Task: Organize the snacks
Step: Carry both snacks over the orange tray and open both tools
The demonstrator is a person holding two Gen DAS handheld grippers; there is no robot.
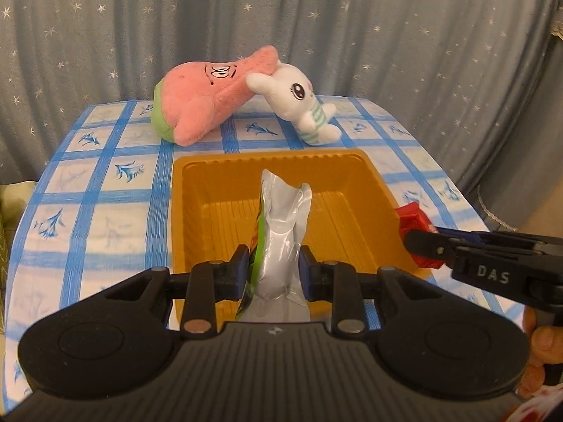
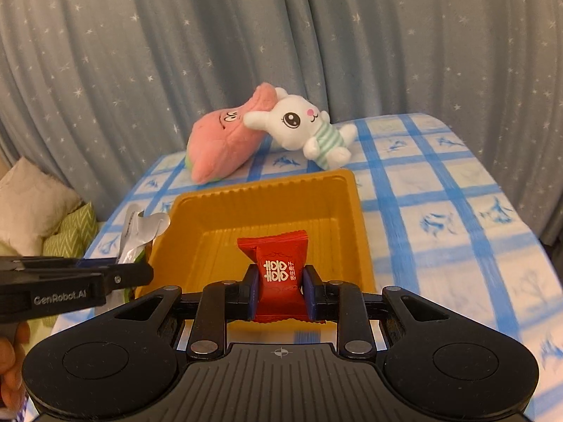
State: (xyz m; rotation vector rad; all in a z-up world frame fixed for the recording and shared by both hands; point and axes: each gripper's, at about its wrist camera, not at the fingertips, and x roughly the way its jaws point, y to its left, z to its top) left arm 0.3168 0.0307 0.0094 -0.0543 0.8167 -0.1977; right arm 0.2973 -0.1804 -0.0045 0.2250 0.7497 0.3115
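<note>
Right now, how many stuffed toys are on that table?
2: a pink starfish plush lying behind the orange tray, and a white bunny plush leaning against it.

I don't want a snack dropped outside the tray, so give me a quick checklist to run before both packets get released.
1. Left gripper shut on the silver packet: ok.
2. Right gripper shut on the red candy: ok.
3. Orange tray has free floor to take both: ok, nothing lies in it.
4. Silver packet over the tray: cannot tell; the right wrist view shows it near the tray's left rim.
5. Red candy over the tray: cannot tell; the left wrist view shows it near the right rim.
6. Pink plush and white bunny lie behind the tray: ok.
</note>
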